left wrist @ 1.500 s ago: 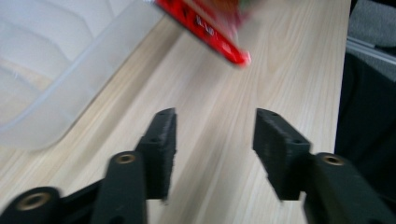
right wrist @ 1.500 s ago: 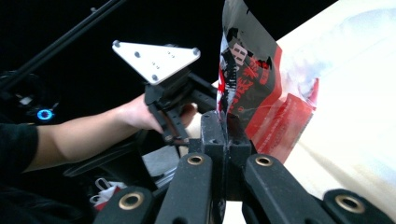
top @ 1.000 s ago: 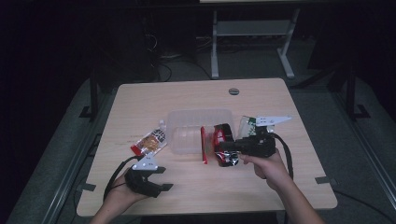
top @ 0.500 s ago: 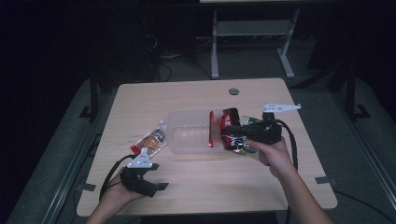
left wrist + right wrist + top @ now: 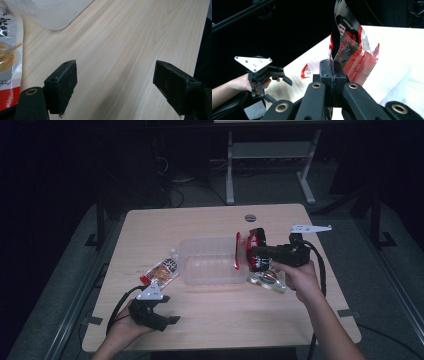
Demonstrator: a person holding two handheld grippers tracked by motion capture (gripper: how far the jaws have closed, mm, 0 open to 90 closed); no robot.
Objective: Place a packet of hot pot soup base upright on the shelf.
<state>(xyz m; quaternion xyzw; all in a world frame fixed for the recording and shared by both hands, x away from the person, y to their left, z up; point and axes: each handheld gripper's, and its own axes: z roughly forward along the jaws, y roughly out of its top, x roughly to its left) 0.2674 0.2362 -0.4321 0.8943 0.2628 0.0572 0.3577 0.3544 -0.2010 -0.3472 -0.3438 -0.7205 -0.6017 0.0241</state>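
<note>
My right gripper is shut on a red and black snack packet and holds it upright in the air at the right end of a clear plastic container. The right gripper view has the jaws pinched on the packet's lower edge. My left gripper rests near the table's front left with its jaws open. They have just been opening, and only bare wood lies between them. An orange and red packet lies just beyond it, seen at the left edge.
A green and white packet lies on the table under my right hand. The wooden table has a round cable hole at its far edge. A metal stand is on the dark floor behind.
My right gripper has carried the red packet up and away from me, to the container's right end. The left hand stayed put while its jaws spread wider.
</note>
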